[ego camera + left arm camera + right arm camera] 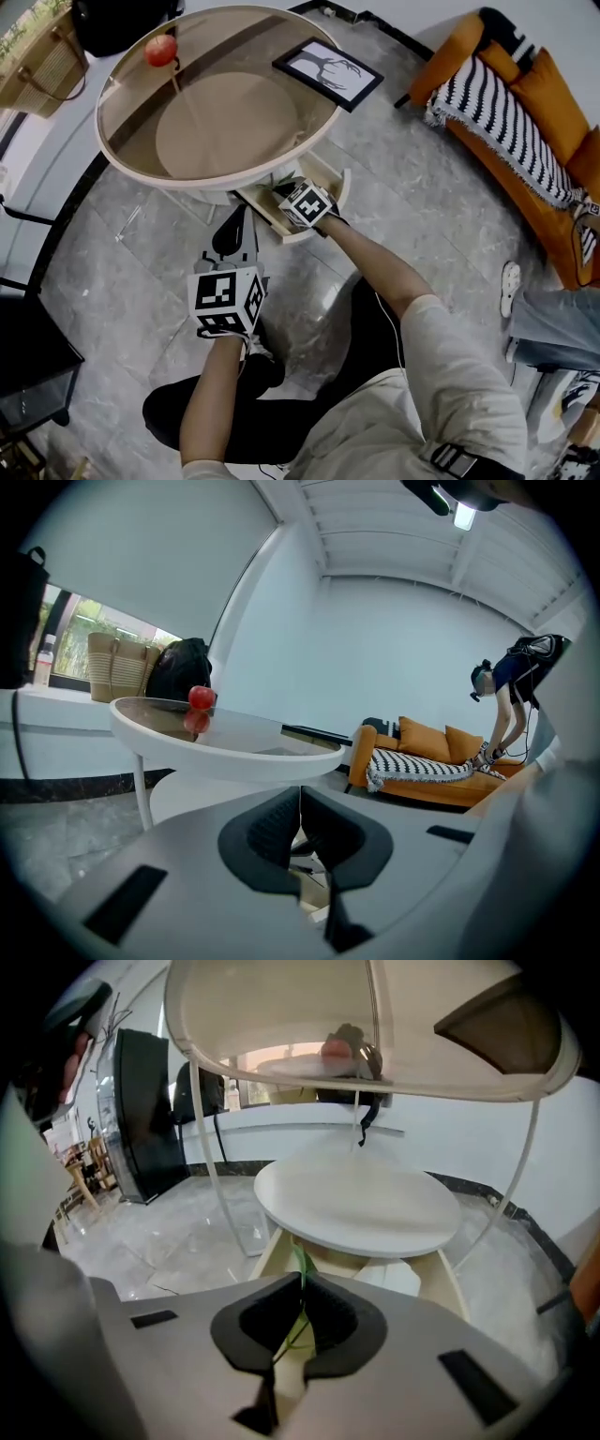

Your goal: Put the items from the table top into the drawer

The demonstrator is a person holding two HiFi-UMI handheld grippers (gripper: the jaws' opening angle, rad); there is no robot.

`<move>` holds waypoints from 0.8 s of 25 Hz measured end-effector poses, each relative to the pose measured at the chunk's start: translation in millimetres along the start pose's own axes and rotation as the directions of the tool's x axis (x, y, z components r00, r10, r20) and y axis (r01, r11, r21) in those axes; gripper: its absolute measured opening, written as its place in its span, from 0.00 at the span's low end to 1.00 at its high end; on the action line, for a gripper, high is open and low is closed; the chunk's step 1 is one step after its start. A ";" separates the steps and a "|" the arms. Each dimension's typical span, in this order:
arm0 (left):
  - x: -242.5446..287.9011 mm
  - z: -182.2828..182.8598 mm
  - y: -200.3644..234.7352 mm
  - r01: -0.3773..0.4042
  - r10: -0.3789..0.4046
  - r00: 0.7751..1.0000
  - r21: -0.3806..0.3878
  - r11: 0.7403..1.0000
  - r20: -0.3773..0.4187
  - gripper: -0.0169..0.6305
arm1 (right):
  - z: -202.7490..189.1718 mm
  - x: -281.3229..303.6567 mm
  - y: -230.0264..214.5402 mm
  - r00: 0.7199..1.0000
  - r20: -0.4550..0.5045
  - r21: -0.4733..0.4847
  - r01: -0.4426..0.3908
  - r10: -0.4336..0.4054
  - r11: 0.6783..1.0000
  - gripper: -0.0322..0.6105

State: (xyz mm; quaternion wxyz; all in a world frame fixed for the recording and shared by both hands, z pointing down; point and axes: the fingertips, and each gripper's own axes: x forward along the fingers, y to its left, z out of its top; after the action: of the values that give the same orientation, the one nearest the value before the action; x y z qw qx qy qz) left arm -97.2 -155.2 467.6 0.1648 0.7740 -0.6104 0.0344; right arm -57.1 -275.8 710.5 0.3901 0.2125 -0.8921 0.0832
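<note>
A red apple and a black-framed picture lie on the round glass table. Under the table's near edge a wooden drawer stands pulled out. My right gripper hangs just over the drawer, shut on a thin green leafy stem that pokes up between its jaws. In the right gripper view the drawer holds a white object. My left gripper is lower left of the drawer, shut and empty. The left gripper view shows the apple on the table.
An orange sofa with a striped blanket stands at the right, a person's leg and shoe near it. A woven bag and a black bag sit behind the table. Dark furniture is at the left.
</note>
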 end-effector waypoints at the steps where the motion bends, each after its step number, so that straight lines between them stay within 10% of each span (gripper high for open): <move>1: 0.6 -0.6 0.7 0.002 -0.002 1.000 0.000 1.000 -0.001 0.06 | 0.8 3.7 -1.4 1.000 -0.002 0.004 0.000 0.000 1.000 0.11; 13: -4.6 -0.1 0.6 0.023 -0.023 1.000 -0.024 0.999 0.000 0.06 | -0.3 15.5 -0.2 1.000 0.011 0.103 -0.001 0.000 0.995 0.12; 16: -10.7 8.6 -5.0 0.046 -0.044 0.998 -0.033 0.998 0.034 0.06 | 0.5 12.2 2.7 1.000 0.021 0.158 -0.005 0.001 0.987 0.33; 20: -9.1 15.9 -5.1 0.024 -0.026 0.999 0.053 0.998 0.035 0.06 | 3.2 -0.5 6.8 0.999 0.037 0.174 0.013 -0.020 0.985 0.34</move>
State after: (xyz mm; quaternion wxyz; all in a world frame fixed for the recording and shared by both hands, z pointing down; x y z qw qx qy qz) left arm -97.0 -150.4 449.1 0.1338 0.7862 -0.6023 0.0347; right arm -61.9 -270.6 708.0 0.3533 0.2547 -0.8870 0.1533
